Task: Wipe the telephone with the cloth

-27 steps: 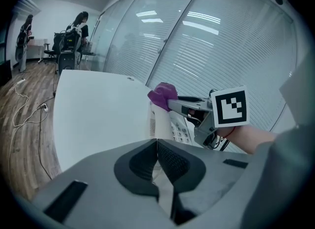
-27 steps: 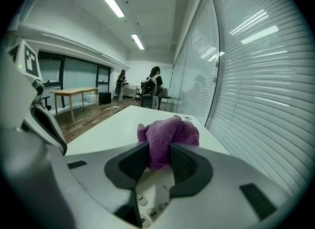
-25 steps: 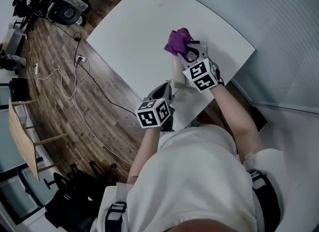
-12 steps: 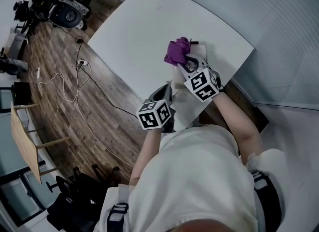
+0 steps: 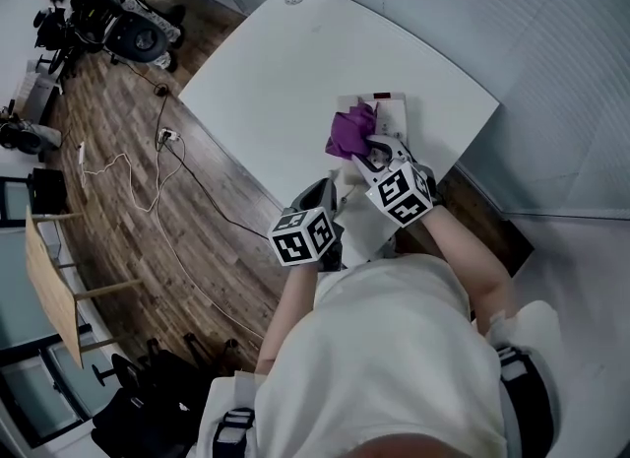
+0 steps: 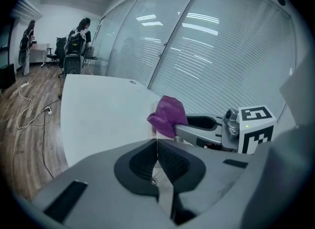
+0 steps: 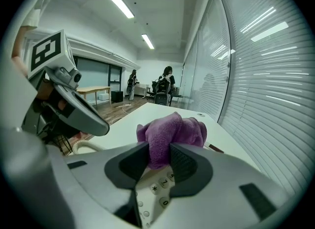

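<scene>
A pale telephone [image 5: 386, 109] lies near the right edge of the white table [image 5: 266, 72]. My right gripper [image 5: 366, 154] is shut on a crumpled purple cloth [image 5: 350, 131], which rests on the phone's middle. In the right gripper view the cloth [image 7: 173, 128] bulges out between the jaws of that gripper [image 7: 158, 151], right above the keypad [image 7: 160, 191]. My left gripper [image 5: 327, 193] stays shut just left of the phone, close to the pale handset [image 5: 342, 172] and its coiled cord [image 7: 61, 144]. I see nothing clearly gripped in it. From the left gripper view [image 6: 157, 142] the cloth [image 6: 168, 114] shows ahead.
The table's near edge runs just under both grippers, with wood floor and loose cables [image 5: 128, 165] beyond its left edge. A glass wall with blinds [image 5: 551, 42] stands close behind the phone. Chairs and people [image 7: 165, 87] are at the far end of the room.
The right gripper has dragged the cloth back along the phone toward me, uncovering the phone's far end. The left gripper has stayed shut beside the phone.
</scene>
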Motion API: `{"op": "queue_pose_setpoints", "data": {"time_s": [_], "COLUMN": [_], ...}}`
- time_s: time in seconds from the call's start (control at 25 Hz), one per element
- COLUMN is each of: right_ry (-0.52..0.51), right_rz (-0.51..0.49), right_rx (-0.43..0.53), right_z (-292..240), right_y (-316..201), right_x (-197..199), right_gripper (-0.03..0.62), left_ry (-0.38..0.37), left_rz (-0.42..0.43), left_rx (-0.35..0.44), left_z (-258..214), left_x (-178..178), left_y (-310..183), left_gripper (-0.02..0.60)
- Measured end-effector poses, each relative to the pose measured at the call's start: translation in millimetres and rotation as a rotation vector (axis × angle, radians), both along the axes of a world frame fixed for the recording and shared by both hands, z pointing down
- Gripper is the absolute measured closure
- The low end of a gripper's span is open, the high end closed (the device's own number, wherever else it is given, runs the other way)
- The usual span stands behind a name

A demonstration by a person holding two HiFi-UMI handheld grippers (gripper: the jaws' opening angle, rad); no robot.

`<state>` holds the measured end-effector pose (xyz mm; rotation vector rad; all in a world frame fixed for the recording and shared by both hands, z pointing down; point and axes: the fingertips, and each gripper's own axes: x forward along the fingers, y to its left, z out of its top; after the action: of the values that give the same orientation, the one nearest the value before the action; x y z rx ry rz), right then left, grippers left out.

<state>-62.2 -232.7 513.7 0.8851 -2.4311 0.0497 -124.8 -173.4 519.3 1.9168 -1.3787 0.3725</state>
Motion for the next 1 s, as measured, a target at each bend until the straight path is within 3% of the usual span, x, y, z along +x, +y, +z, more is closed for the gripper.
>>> {"op": "queue_pose_setpoints", "data": {"time_s": [0.52,1.0], "right_ry": [-0.019,-0.022], "right_rz": [-0.013,-0.026], "right_rx": [-0.075,-0.149], "right_z": [32.8,42.5], "right_y": [55.1,81.2], "right_x": [-3.4,2.5], "right_gripper": [0.462,0.462], "left_ry": [-0.034,-0.036], "left_rz": [-0.032,-0.011], "left_rx": [0.019,0.031], "left_z": [8.0,-1.7], "left_x": [-13.0,-1.5], "left_y": [12.5,11.6], "left_gripper": [0.56,0.56]}}
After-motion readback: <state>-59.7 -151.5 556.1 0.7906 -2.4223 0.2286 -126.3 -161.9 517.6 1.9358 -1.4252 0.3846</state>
